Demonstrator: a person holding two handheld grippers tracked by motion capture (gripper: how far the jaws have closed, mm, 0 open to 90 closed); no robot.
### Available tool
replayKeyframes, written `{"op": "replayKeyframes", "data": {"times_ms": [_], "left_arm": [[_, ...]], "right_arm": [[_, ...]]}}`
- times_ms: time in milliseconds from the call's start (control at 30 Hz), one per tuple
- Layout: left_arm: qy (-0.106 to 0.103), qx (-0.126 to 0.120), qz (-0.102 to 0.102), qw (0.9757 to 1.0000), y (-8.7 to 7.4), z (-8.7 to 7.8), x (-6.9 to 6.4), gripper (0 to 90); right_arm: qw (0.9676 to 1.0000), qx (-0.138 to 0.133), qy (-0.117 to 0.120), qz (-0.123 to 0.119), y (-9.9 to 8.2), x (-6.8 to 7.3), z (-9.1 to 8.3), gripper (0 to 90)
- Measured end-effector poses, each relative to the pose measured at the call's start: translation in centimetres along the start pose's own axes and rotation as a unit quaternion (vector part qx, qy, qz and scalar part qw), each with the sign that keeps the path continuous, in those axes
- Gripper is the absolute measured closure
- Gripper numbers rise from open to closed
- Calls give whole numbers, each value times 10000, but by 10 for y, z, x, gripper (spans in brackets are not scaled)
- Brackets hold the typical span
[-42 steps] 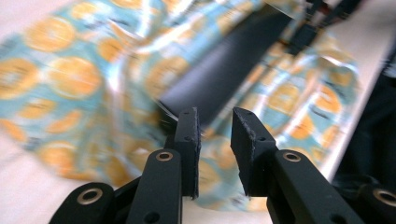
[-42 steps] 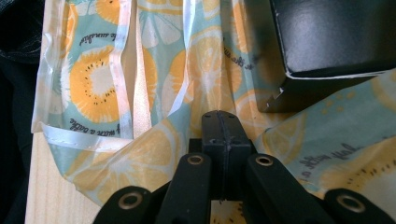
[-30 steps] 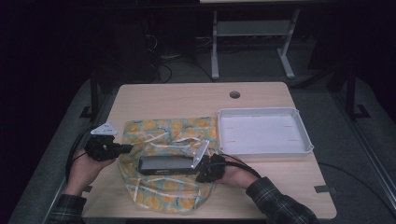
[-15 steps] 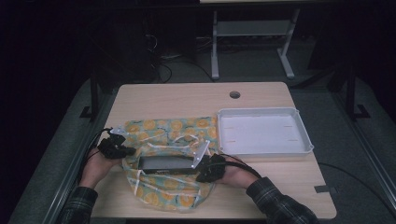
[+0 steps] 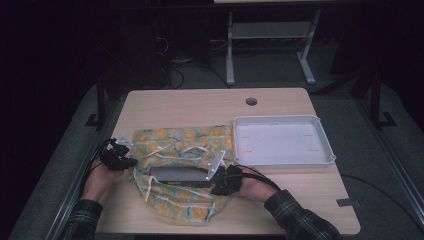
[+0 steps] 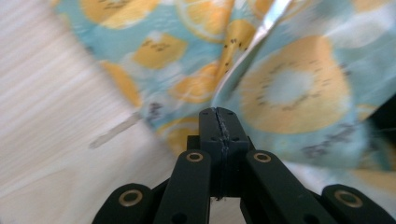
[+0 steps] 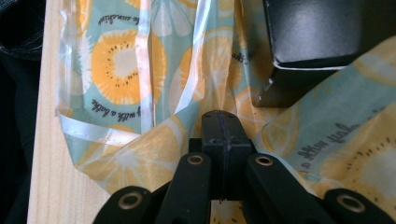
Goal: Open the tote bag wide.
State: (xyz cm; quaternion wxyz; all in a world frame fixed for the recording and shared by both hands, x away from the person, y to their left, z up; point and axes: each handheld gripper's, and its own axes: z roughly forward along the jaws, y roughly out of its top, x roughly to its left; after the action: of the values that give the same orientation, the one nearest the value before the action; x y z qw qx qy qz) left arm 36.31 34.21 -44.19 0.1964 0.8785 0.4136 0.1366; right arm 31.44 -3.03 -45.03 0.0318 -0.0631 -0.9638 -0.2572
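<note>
A crinkly plastic sheet printed with yellow citrus slices on blue (image 5: 180, 170) lies near the tabletop's front edge, a flat black box (image 5: 179, 174) on it. The left gripper (image 6: 219, 114), jaws closed, sits at its left edge. The right gripper view shows the right gripper (image 7: 219, 116) closed, the sheet's printed lettering visible.

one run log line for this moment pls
left gripper: shut, at wrap's edge | right gripper: shut, on wrap | citrus-print wrap: under black box | white tray: empty
</note>
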Motion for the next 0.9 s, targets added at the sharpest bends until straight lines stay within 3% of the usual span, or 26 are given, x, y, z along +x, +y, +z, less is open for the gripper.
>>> {"op": "replayKeyframes", "data": {"times_ms": [33,67,233,500,700,900], "left_arm": [[144,104,54,9998,-1,0,2,899],[121,53,-40,9999,-2,0,4,899],[-129,-248,-240,9993,-6,-8,9,899],[-353,-558,-310,9973,-7,-28,7,898],[-556,-784,-390,9946,-12,-46,6,898],[-712,-996,-303,9920,-12,-66,-3,898]], "right_arm": [[10000,4,-2,-3,0,0,0,896],[10000,7,-4,-4,0,0,0,896],[10000,11,5,0,0,0,0,896],[10000,-67,-44,-18,1,0,-4,889],[9994,-337,-63,105,1,-1,-18,758],[9971,-693,-134,297,-2,0,-36,629]]}}
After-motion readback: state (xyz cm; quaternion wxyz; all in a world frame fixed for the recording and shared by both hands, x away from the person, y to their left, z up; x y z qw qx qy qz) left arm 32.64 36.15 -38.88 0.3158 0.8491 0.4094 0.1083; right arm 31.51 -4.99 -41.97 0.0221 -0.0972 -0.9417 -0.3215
